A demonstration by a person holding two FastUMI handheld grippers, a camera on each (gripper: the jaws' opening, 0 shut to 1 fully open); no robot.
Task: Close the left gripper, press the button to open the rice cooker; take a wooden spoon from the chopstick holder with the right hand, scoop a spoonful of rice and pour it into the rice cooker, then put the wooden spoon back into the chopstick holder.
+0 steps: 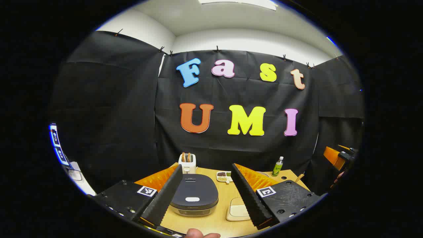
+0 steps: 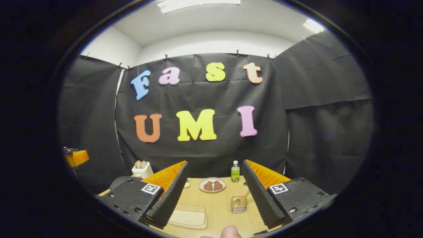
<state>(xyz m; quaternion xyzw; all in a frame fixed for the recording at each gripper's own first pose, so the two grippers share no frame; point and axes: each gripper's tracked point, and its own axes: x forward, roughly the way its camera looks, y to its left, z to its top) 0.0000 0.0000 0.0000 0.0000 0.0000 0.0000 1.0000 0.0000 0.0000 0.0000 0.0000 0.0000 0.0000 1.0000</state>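
In the left gripper view, the left gripper (image 1: 205, 195) has its two ridged fingers spread wide apart with nothing between their pads. Framed in that gap, just ahead of and below the fingertips, sits one dark rice cooker (image 1: 195, 197) with its lid down; a single pale oval button (image 1: 192, 199) shows on the near part of the lid. Behind the cooker, beyond the left finger's tip, stands one white chopstick holder (image 1: 187, 165) with two wooden handles (image 1: 185, 157) rising out of it. Close to the right finger's tip lies a small divided dish (image 1: 224, 176), and nearer, half hidden by that finger, a pale flat tray (image 1: 238, 209). Farther right stands one green bottle (image 1: 277, 167). At the far right edge the right gripper (image 1: 340, 156) shows as an orange and black shape.

In the right gripper view, the right gripper (image 2: 214, 195) is likewise wide open and empty. Between its fingers lie one round plate (image 2: 212, 185) with two brown pieces, the green bottle (image 2: 235, 172) behind it, and a small clear container (image 2: 239, 205) holding a wooden spoon (image 2: 244, 198), just beside the right finger. The pale tray (image 2: 189, 216) lies by the left finger's tip. Past the left finger stands the chopstick holder (image 2: 142, 169), with the cooker's dark edge (image 2: 120, 181) below it. All rest on one wooden table (image 2: 218, 211).
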